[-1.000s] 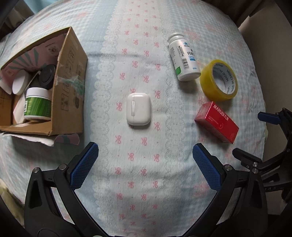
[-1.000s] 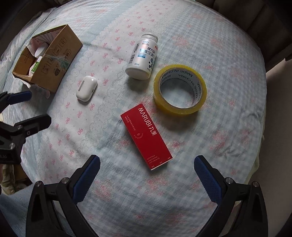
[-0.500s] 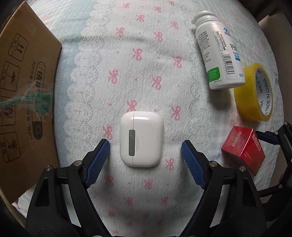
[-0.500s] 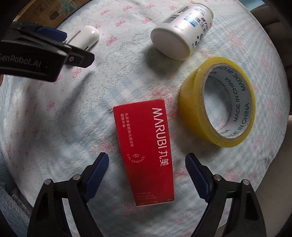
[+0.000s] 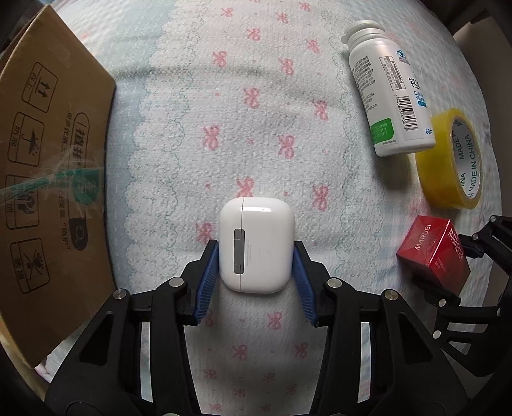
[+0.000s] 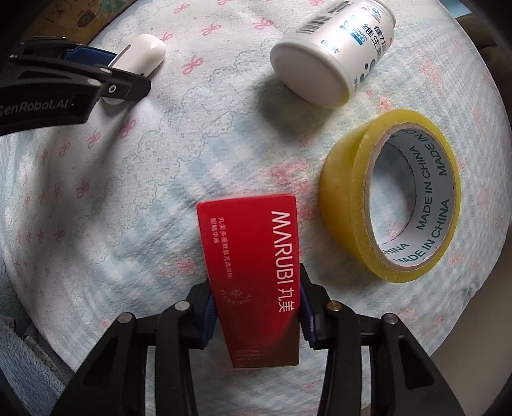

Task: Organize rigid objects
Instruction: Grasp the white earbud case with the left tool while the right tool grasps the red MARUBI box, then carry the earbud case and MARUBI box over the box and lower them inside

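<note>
My left gripper (image 5: 256, 256) is shut on a white earbud case (image 5: 257, 244) that lies on the patterned cloth; its blue pads press both sides. The case also shows in the right wrist view (image 6: 137, 60), held by the left gripper (image 6: 108, 68). My right gripper (image 6: 256, 300) is shut on a red MARUBI box (image 6: 256, 272), which also shows at the right in the left wrist view (image 5: 435, 252). A white pill bottle (image 5: 388, 96) (image 6: 332, 51) lies on its side. A yellow tape roll (image 5: 454, 160) (image 6: 393, 195) lies beside it.
A brown cardboard box (image 5: 48, 179) stands at the left of the cloth, its side wall facing me; its inside is hidden now. A corner of it shows at the top left in the right wrist view (image 6: 80, 12). The cloth's edge drops off at the right.
Both grippers came down and forward and closed: the left on the earbud case, the right on the red box. The bottle and tape have not moved.
</note>
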`<state>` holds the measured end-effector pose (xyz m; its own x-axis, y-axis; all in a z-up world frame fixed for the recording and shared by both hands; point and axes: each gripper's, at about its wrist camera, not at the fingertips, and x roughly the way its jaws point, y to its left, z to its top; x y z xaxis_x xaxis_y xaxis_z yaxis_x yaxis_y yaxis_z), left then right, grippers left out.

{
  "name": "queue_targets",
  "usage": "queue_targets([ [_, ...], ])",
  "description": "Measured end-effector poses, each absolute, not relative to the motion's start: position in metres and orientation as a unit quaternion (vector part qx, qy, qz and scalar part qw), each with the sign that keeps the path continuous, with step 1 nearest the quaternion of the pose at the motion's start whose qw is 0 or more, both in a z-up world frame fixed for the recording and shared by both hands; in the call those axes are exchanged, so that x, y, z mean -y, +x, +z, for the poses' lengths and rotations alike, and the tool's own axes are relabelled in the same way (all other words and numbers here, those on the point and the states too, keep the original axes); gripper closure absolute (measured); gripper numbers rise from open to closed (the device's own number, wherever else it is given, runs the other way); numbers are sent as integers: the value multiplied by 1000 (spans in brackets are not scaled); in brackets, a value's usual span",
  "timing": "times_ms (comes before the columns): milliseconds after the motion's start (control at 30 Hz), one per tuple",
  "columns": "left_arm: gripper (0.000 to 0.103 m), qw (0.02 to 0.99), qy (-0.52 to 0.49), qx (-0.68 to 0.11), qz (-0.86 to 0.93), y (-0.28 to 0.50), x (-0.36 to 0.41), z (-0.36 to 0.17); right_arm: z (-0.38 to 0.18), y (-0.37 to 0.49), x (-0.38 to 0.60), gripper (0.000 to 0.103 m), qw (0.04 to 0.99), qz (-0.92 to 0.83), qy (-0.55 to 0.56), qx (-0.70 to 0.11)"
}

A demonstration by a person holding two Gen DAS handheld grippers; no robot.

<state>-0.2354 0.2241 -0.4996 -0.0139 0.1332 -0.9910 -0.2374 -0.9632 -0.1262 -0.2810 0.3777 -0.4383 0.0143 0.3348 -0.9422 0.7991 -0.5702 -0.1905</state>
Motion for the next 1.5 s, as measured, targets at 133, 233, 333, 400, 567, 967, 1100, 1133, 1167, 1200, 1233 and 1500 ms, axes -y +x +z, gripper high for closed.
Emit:
queue_targets([
  [133, 62, 133, -688, -33, 713, -231, -223, -494, -431, -281, -383, 64, 196, -574, 691, -393],
  [233, 62, 140, -685, -35, 715, -226, -221, -487, -420, -280, -388, 64, 187, -591, 694, -366],
  [333, 62, 149, -677, -37, 720, -220, -219, -474, -404, -279, -397, 64, 175, -611, 704, -318],
  [400, 62, 153, -671, -34, 725, -216, -216, -463, -393, -278, -406, 64, 164, -627, 712, -272],
  [567, 62, 161, -650, -22, 742, -203, -203, -428, -358, -270, -427, 64, 145, -661, 716, -171],
  [967, 62, 184, -591, 6, 786, -170, -156, -327, -267, -231, -379, 64, 152, -734, 653, -108],
  [1100, 62, 180, -572, 26, 800, -154, -129, -288, -256, -210, -357, 64, 172, -743, 640, -95],
  [1133, 62, 179, -566, 29, 804, -150, -122, -279, -252, -206, -352, 64, 174, -745, 637, -98],
  [1167, 62, 179, -560, 32, 808, -147, -115, -271, -248, -202, -346, 64, 176, -747, 633, -100],
  [1200, 62, 178, -554, 35, 812, -145, -107, -262, -245, -199, -342, 64, 179, -749, 630, -100],
  [1233, 62, 177, -549, 38, 816, -143, -100, -255, -242, -195, -337, 64, 182, -750, 629, -98],
  [1500, 62, 183, -515, 59, 835, -144, -37, -212, -213, -171, -293, 64, 192, -767, 609, -61],
])
